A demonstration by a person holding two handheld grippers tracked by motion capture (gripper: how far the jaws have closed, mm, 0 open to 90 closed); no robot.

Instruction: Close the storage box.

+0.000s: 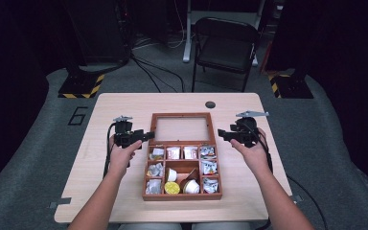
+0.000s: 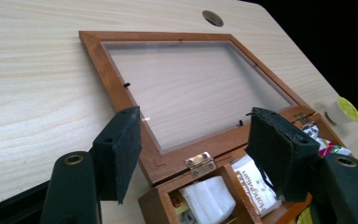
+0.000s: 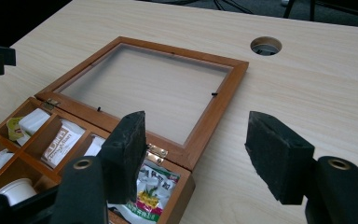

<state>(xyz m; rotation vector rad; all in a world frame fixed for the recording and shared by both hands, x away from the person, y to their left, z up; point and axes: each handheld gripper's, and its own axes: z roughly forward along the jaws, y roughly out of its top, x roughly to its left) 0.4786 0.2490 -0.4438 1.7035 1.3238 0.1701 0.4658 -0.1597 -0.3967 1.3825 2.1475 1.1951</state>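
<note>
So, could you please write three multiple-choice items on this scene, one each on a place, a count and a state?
1. Where does the lid of the wooden box lie?
A. Flat on the table beyond the box
B. Shut over the compartments
C. On the chair

2. How many compartments does the right-hand column of the box have?
A. One
B. Three
C. Six

3. What do the left tongs and the right tongs hold?
A. A sachet each
B. The lid between them
C. Nothing; both stand open

Answers:
1 A: the glass-paned lid is hinged back flat on the table.
2 B: the high view shows three stacked cells there, each with a sachet.
3 C: both gripper views show a bare gap between the pads.
</note>
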